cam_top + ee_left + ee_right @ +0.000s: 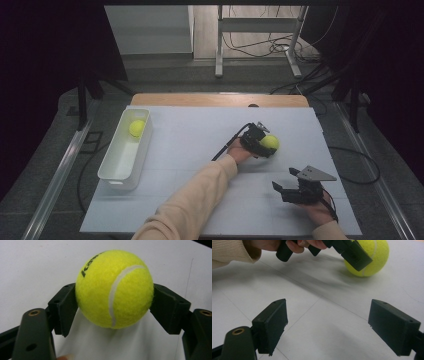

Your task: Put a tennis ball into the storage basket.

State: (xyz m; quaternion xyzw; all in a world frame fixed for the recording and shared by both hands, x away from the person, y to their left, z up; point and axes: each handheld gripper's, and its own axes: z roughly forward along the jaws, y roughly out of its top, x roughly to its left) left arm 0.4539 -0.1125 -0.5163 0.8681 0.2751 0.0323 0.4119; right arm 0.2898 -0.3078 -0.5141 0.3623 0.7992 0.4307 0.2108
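Note:
A yellow tennis ball (115,287) sits between the jaws of my left gripper (114,305), and both pads press on its sides. In the high view this ball (271,142) rests on the white table right of centre, with the left gripper (261,142) shut on it. In the right gripper view, the same ball (375,255) touches the table, with the left gripper's fingers (355,253) against it. My right gripper (285,179) stands open near the front right, nothing between its jaws (329,315). A second tennis ball (136,128) lies in the white bin (111,159).
The long white bin stands along the left side of the white table (190,145). A wooden edge (220,99) runs behind the table. Beyond it stand a metal desk frame (260,45) and floor cables. A cable (227,145) trails from the left gripper.

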